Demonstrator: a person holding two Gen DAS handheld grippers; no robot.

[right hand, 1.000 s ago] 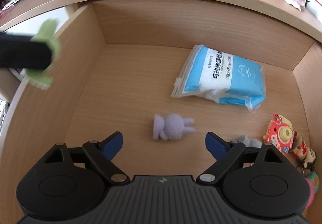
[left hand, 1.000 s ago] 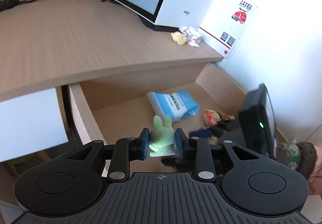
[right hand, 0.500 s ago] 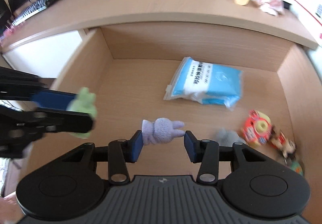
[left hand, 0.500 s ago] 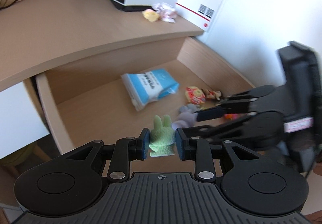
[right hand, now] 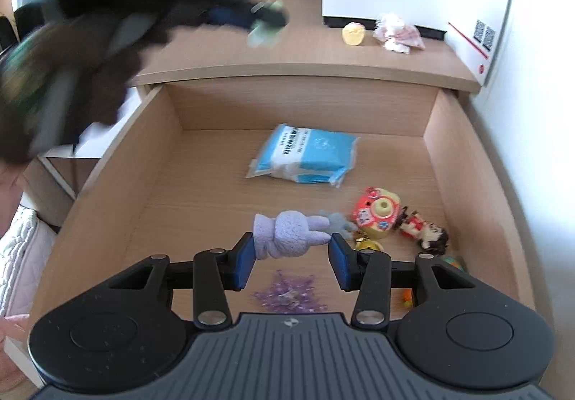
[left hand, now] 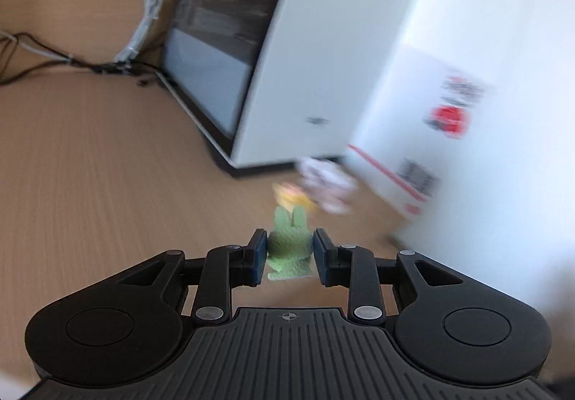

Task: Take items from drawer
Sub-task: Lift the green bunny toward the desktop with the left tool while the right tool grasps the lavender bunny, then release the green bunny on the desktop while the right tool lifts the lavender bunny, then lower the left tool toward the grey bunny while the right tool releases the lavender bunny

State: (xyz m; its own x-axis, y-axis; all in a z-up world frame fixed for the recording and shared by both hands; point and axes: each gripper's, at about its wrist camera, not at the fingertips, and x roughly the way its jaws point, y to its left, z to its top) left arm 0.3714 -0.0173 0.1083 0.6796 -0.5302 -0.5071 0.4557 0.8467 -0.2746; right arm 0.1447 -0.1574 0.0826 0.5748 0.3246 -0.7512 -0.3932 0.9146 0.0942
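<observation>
My left gripper [left hand: 290,251] is shut on a green plush bunny [left hand: 289,231] and holds it low over the desk top [left hand: 107,166], close to a yellow item [left hand: 293,197]. In the right wrist view the left gripper [right hand: 251,17] is a dark blur over the desk with the green bunny [right hand: 264,28] in it. My right gripper [right hand: 291,254] is shut on a purple plush bunny [right hand: 291,235], which lies sideways between the pads above the open drawer [right hand: 118,163].
In the drawer lie a blue packet [right hand: 309,159], a grey plush [right hand: 337,222], a red and yellow toy [right hand: 377,217], a small figure [right hand: 424,233] and purple glitter [right hand: 287,292]. A white computer case [left hand: 287,77], crumpled wrapper [right hand: 397,33] and cables [left hand: 140,23] occupy the desk.
The left gripper has swung up from the drawer to over the desk with the green bunny. The right gripper has closed on the purple bunny and lifted it off the drawer floor.
</observation>
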